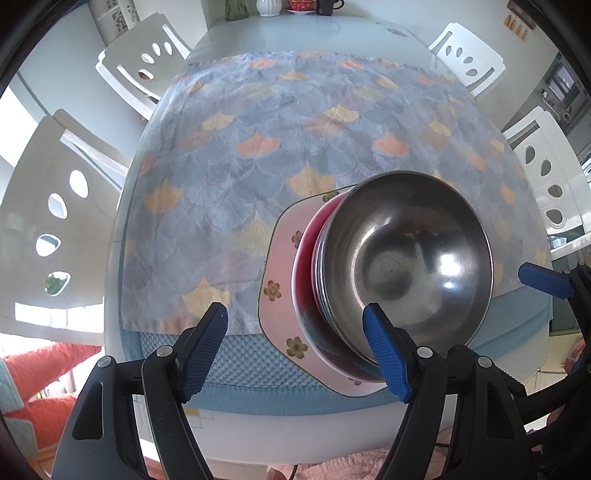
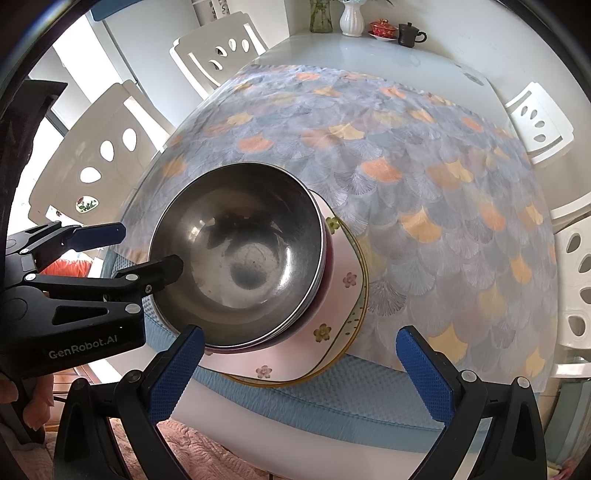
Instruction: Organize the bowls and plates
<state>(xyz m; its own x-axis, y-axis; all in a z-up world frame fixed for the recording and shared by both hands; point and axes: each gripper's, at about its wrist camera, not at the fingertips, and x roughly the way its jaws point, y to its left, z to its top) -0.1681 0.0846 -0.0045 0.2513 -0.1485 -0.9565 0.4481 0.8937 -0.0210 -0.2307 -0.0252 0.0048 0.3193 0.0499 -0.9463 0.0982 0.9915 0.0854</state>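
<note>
A stack stands near the table's front edge: a steel bowl [image 1: 406,258] on top, nested in other steel bowls and a red bowl [image 1: 306,258], all on a pink flowered plate [image 1: 277,280]. The right wrist view shows the steel bowl [image 2: 240,254], the pink plate [image 2: 343,280] and a yellow-rimmed plate [image 2: 360,295] beneath. My left gripper [image 1: 299,343] is open and empty, its right finger [image 1: 384,350] in front of the bowl's near rim; it also shows in the right wrist view [image 2: 147,251]. My right gripper [image 2: 301,365] is open and empty, just in front of the stack.
A fan-patterned cloth [image 1: 295,147] covers the table, with a blue mat [image 1: 240,362] at the front edge. White chairs [image 1: 144,62] stand around the table. A vase [image 2: 351,18], red teacup [image 2: 382,27] and dark mug [image 2: 410,35] stand at the far end.
</note>
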